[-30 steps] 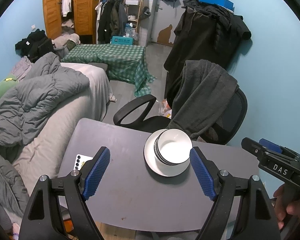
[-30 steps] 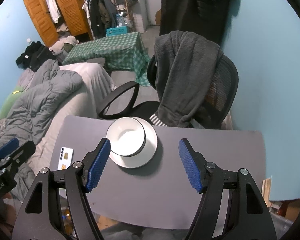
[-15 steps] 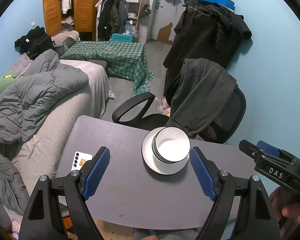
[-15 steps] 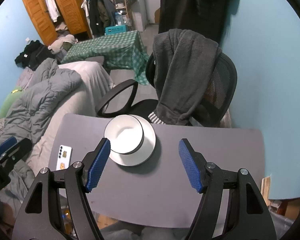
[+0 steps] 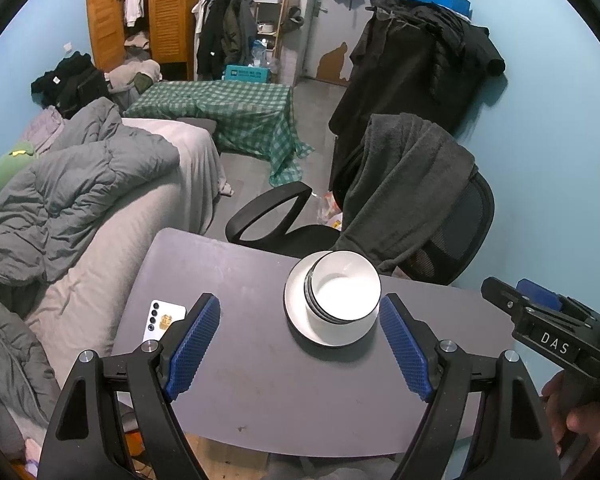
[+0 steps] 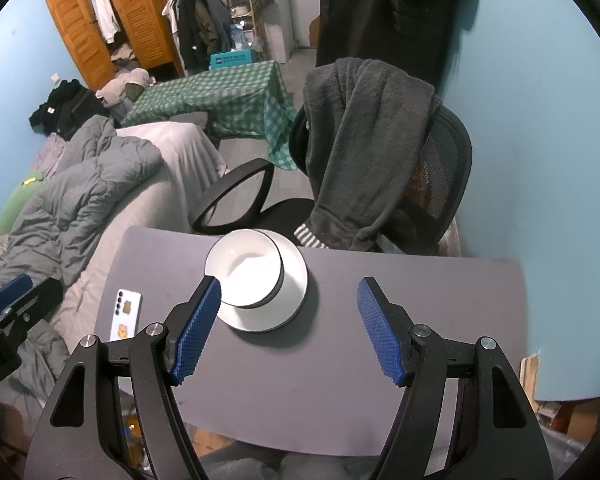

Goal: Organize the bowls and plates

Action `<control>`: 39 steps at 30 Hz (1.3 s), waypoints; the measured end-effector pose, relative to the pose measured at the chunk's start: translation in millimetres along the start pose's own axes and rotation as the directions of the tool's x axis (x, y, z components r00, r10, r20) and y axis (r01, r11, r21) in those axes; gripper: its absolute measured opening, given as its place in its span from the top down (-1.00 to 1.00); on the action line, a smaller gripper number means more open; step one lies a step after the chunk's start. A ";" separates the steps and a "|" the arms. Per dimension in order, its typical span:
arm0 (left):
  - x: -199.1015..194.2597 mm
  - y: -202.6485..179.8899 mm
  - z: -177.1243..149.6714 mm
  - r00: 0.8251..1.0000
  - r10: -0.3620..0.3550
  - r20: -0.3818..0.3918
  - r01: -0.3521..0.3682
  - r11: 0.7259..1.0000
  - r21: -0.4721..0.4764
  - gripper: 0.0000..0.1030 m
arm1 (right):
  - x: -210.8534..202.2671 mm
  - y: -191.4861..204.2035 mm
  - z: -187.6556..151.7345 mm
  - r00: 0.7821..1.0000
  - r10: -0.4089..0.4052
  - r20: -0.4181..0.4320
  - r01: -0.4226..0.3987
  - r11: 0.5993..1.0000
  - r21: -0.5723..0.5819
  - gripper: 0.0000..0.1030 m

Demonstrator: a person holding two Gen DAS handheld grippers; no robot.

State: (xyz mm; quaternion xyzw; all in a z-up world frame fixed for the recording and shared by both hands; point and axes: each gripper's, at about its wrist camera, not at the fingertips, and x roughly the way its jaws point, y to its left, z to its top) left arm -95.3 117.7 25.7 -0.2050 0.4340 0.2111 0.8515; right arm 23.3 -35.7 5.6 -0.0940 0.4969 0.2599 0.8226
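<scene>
Left wrist view: left claw (image 5: 300,344) wide open, empty, above tabletop (image 5: 260,392). Bowl stack (image 5: 342,298) on plate (image 5: 300,320), frame centre; stacking looks done. Phone (image 5: 162,320) lower left near edge.

Right wrist view: right claw (image 6: 288,328) wide open, empty. Bowls upper centre near far edge; bare tabletop right.

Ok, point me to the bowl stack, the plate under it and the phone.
bowl stack (image 5: 346,294): left wrist view, inside of the top bowl.
plate (image 6: 260,322): right wrist view, bare near rim.
phone (image 6: 125,314): right wrist view, middle of its white back.
</scene>
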 end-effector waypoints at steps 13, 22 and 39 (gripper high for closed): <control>-1.7 -0.6 -4.0 1.000 -0.019 -0.010 0.019 1.000 0.000 -0.61 | -0.7 -0.9 -0.3 1.000 0.001 0.000 -0.001 1.000 -0.001 -0.36; -3.2 -10.6 -5.1 1.000 -0.026 -0.014 0.026 0.999 0.028 -0.67 | -2.8 -2.6 -0.4 1.000 0.003 0.002 -0.003 1.000 -0.006 -0.36; -7.5 -17.7 -7.1 1.000 -0.020 -0.018 0.021 0.999 0.027 -0.67 | -8.6 -4.0 -2.1 1.000 0.005 0.004 -0.005 1.000 -0.011 -0.35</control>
